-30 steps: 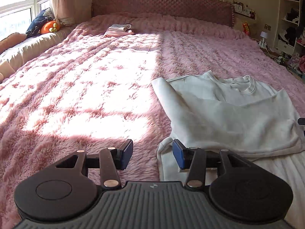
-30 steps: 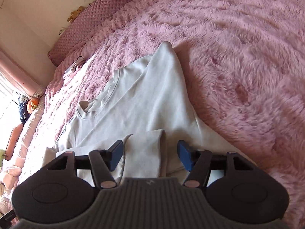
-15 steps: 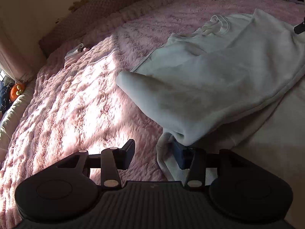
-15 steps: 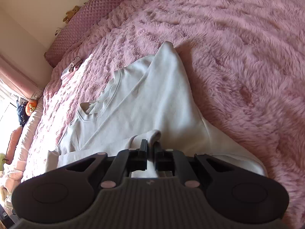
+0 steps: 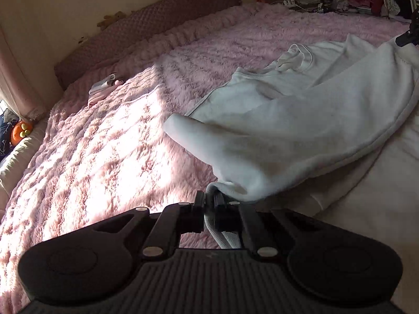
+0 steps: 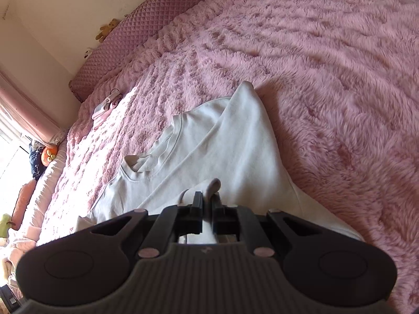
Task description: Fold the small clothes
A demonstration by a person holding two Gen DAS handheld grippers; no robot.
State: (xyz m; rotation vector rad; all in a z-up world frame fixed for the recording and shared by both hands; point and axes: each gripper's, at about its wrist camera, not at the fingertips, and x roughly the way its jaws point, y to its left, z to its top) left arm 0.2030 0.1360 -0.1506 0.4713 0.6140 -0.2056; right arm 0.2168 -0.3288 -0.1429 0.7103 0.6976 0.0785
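Sweatshirt [image 5: 301,130] is white, crew-neck, and it's lying on the fluffy pink blanket [image 5: 104,144] that covers the bed, toward the near side, with sun falling across the blanket to its left. Left gripper [image 5: 208,204] has its jaws pinched together on a fold of the sweatshirt's fabric near the bottom edge, and you can see the cloth running down between the two fingers. Part of the garment is lifted and draped over itself, with one sleeve [image 5: 188,130] sticking out to the left over the blanket.

Right gripper [image 6: 208,206] is doing the same on its side: jaws squeezed onto a bunched-up bit of white fabric that pokes up just past the fingertips. From that view the neckline [image 6: 154,162] sits up and to the left.

Further back there's a small folded pile of clothes [image 5: 103,89] near the quilted headboard [image 6: 154,23], well apart from the sweatshirt, plus a little teddy bear [image 6: 106,28] sitting on top of the headboard.
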